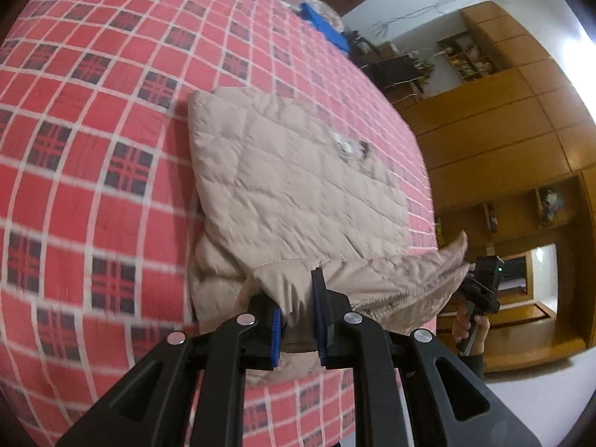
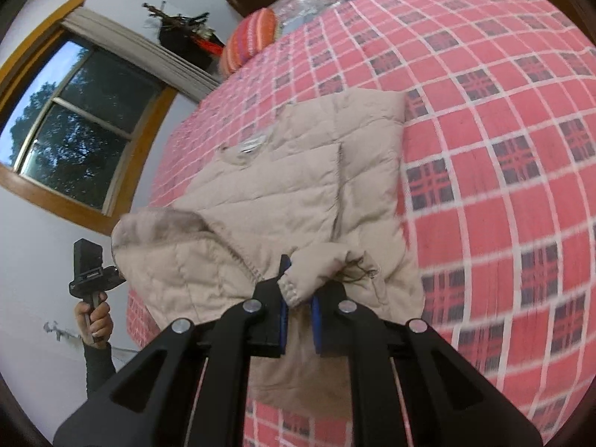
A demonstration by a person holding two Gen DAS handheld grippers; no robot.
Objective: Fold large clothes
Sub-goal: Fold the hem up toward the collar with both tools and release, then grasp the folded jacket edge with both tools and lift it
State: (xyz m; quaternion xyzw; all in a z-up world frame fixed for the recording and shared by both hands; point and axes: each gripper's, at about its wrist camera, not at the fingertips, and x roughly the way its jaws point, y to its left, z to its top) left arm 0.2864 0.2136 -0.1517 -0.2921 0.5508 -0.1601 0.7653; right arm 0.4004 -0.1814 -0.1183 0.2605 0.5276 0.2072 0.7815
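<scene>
Jacket (image 1: pixel 298 182) was puffy, light, slippery; my left gripper (image 1: pixel 298 320) and right gripper (image 2: pixel 298 307) each clamped its near hem.

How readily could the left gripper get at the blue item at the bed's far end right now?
Probably not: the left gripper is shut on the beige jacket, and the blue item lies far across the bed.

The jacket (image 1: pixel 298 186) lies on the bed (image 1: pixel 93 130) at its near edge, hem overhanging. A cushion (image 2: pixel 247 39) sits at the far edge.
</scene>
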